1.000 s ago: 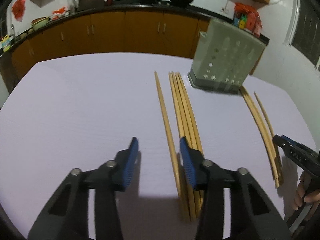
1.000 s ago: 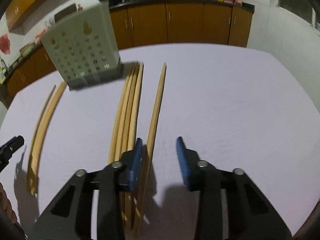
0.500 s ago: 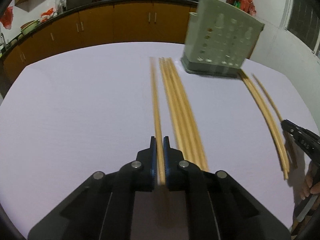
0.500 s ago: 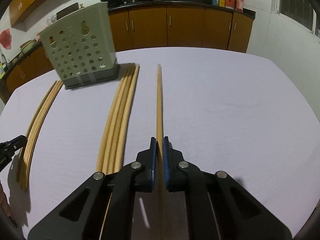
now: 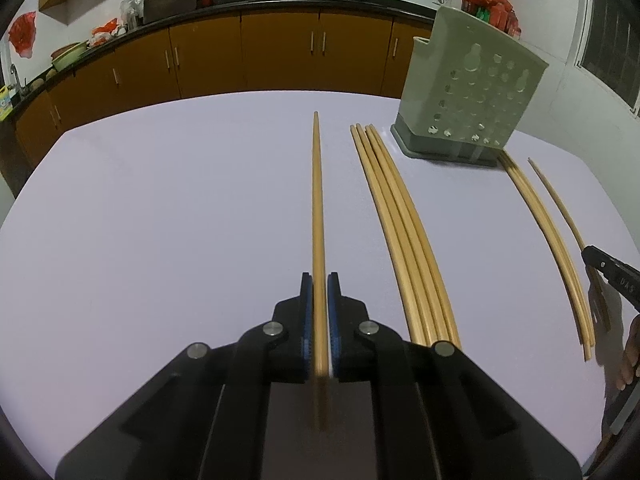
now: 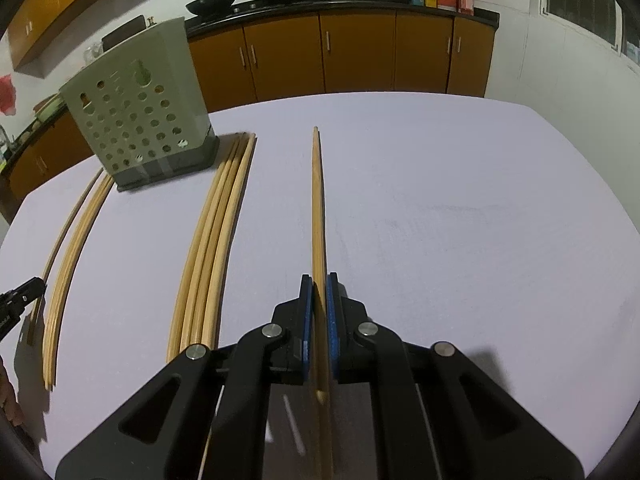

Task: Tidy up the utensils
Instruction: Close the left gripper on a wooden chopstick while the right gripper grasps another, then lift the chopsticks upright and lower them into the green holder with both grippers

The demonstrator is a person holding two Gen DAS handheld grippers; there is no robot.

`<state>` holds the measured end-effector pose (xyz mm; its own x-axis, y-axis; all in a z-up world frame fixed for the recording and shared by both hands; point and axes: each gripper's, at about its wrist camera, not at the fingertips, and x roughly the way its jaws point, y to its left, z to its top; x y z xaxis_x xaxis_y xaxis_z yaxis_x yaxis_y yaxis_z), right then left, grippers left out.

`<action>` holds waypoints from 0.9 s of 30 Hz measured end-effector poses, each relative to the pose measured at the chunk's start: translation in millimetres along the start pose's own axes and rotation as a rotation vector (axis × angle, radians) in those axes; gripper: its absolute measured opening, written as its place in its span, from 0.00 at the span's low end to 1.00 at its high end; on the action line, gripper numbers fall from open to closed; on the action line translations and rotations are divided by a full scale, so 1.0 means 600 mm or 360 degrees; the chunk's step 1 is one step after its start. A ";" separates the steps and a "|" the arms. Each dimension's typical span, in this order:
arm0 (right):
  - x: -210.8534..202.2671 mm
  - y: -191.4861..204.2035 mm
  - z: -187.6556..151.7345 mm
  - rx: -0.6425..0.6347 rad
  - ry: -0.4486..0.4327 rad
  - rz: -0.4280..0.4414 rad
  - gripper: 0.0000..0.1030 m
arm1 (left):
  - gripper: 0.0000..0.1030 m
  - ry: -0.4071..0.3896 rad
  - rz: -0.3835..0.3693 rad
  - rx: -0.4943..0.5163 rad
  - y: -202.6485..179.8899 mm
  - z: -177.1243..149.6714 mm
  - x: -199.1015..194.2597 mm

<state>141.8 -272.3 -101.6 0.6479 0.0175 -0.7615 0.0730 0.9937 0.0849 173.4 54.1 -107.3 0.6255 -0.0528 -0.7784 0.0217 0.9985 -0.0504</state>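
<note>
My left gripper [image 5: 319, 286] is shut on one wooden chopstick [image 5: 317, 208] that points straight ahead above the table. My right gripper [image 6: 319, 286] is shut on another wooden chopstick [image 6: 318, 208], also pointing ahead. A bundle of several chopsticks [image 5: 400, 220] lies on the lilac table, also in the right wrist view [image 6: 214, 236]. More chopsticks [image 5: 548, 240] lie beyond it, seen at far left in the right wrist view [image 6: 70, 252]. A green perforated utensil holder [image 5: 468, 92] stands upright at the back, also in the right wrist view [image 6: 138, 108].
The lilac table [image 5: 160, 200] ends at a far edge before brown kitchen cabinets [image 5: 240, 56]. The tip of the other gripper shows at the right edge [image 5: 612, 270] and at the left edge of the right wrist view [image 6: 18, 300].
Both grippers were open beside the chopsticks a second ago. Each has closed on a single chopstick and lifted it away from the bundle.
</note>
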 end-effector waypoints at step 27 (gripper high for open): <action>-0.173 0.006 0.157 -0.0035 -0.0649 0.0055 0.07 | 0.07 -0.0706 -0.0013 0.0054 0.021 0.182 -0.219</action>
<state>146.3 -280.9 38.3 0.8974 0.0101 -0.4410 0.0326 0.9955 0.0891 176.4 75.5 62.5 0.8992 -0.0567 -0.4339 0.0490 0.9984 -0.0290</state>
